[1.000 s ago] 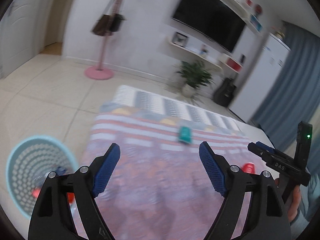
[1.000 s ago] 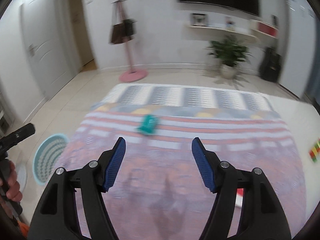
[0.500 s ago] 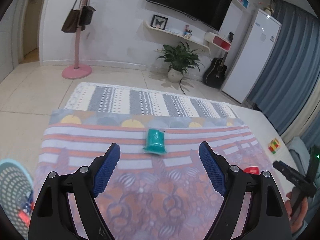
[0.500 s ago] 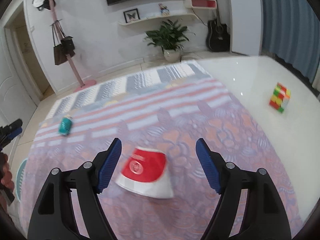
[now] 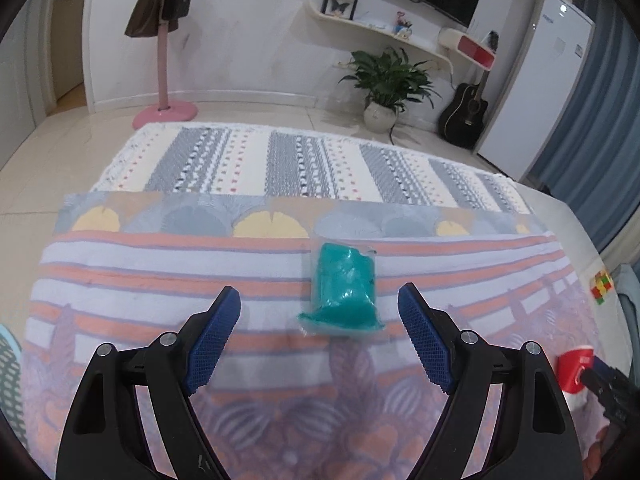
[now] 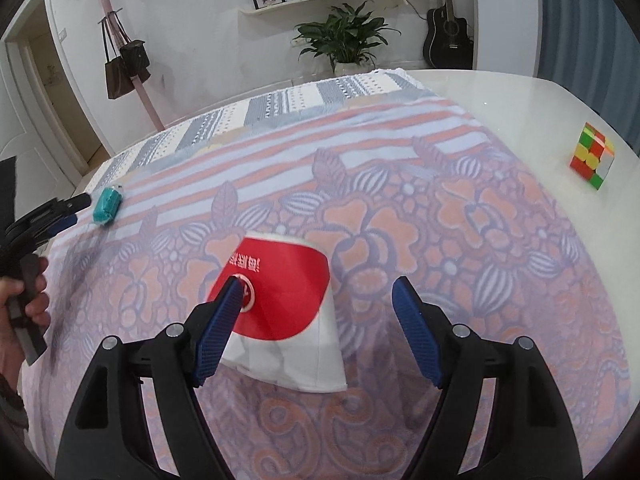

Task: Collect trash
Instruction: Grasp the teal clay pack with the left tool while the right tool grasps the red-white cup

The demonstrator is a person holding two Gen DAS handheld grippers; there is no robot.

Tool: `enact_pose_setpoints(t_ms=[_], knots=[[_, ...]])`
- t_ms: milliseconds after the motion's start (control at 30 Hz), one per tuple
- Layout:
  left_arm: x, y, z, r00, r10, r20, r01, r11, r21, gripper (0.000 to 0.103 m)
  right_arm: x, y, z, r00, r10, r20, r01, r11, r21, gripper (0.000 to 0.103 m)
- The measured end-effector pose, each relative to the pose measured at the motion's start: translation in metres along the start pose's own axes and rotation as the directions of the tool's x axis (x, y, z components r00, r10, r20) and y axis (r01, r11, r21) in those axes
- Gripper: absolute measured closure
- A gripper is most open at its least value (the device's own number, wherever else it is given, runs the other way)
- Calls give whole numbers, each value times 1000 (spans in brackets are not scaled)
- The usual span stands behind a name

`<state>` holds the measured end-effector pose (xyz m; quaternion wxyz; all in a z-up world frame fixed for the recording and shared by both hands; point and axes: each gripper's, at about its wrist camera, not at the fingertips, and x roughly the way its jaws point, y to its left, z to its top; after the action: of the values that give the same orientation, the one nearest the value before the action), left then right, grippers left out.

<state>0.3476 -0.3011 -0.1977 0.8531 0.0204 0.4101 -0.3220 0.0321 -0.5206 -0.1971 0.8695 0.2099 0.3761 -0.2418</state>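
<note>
A crumpled teal packet [image 5: 344,288] lies on the patterned tablecloth [image 5: 160,272]. It sits just beyond the tips of my left gripper [image 5: 319,300], a little right of centre; the jaws stand wide open and apart from it. A flattened red-and-white paper cup [image 6: 288,312] lies on the cloth under my right gripper [image 6: 318,288], which is open. The left blue pad [image 6: 224,320] overlaps the cup's left side and the right pad stands clear of it. The right wrist view also shows the teal packet [image 6: 106,204] far left, beside the left gripper. The cup [image 5: 572,368] shows at the left view's right edge.
A colourful puzzle cube [image 6: 592,156] stands on the bare white tabletop [image 6: 500,92] to the right of the cloth. A mesh waste basket's rim [image 5: 8,360] shows on the floor at the far left. Beyond the table are a striped rug, a potted plant, a guitar and a pink coat stand.
Both grippers came down toward the table. The left view swung from the basket to the teal packet. The right view swung from the packet to the cup, and its jaws widened a little.
</note>
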Motion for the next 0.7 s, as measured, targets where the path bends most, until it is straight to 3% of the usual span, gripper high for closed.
enact_pose_setpoints(t_ms=[100, 300, 467, 700], knots=[[16, -10, 1, 1000, 16, -19, -16, 999, 27, 24, 1, -3, -2, 1000, 13, 5, -13, 1000, 10, 27], [44, -26, 7, 990, 128, -66, -122, 988, 93, 29, 6, -4, -3, 999, 33, -10, -33, 999, 14, 21], [50, -29, 13, 980, 192, -54, -186, 977, 108, 66, 11, -6, -3, 997, 66, -41, -64, 997, 31, 18], [29, -13, 8, 993, 111, -30, -110, 994, 26, 67, 15, -5, -1, 995, 80, -65, -78, 996, 33, 18]])
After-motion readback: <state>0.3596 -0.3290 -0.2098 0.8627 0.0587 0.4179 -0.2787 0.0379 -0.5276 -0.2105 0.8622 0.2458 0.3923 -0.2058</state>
